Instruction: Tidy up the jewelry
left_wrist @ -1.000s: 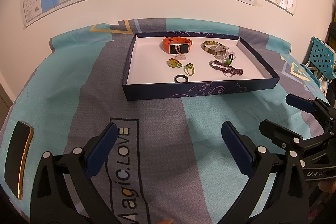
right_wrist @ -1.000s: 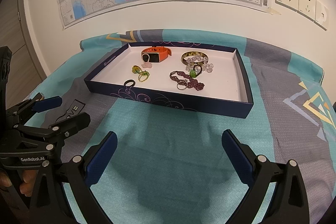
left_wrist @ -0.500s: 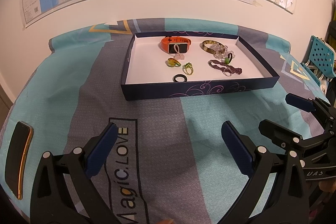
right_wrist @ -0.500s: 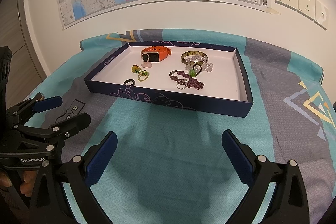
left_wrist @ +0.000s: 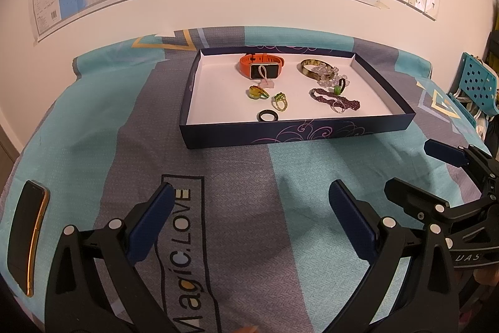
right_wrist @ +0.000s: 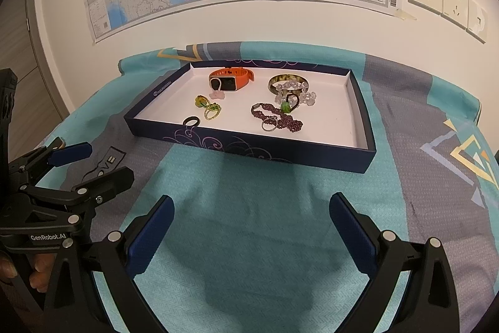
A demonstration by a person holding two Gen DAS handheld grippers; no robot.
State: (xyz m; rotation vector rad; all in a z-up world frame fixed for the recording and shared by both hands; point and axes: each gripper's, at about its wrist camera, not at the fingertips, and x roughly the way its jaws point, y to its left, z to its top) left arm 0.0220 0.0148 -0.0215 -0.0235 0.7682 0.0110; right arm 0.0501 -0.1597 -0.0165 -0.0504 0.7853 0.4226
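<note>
- A dark phone [left_wrist: 27, 239] with a gold edge is shown only in the left wrist view, lying at the far left of the patterned cloth [left_wrist: 237, 177]; a blue chair [left_wrist: 477, 86] is seen only there too, at the far right.
- Fingers [right_wrist: 40, 267] wrapped round the left tool's handle are shown only in the right wrist view.
- A shallow dark blue tray [left_wrist: 280, 136] with a white floor is set on the cloth, beyond both grippers.
- Inside it, from left to right, are found a yellow-green ring [left_wrist: 257, 92], an orange smartwatch [left_wrist: 262, 67] at the back, a black ring [left_wrist: 268, 116] by the front wall, a green-stone ring [left_wrist: 279, 101], a gold bangle [left_wrist: 312, 67] touched by clear beads [left_wrist: 329, 75], and a purple bead bracelet [left_wrist: 335, 100].
- The left gripper [left_wrist: 249, 217] is spread wide, nothing between its blue pads, above the cloth.
- The right gripper [right_wrist: 251, 223] is likewise spread wide and empty, well short of the tray.
</note>
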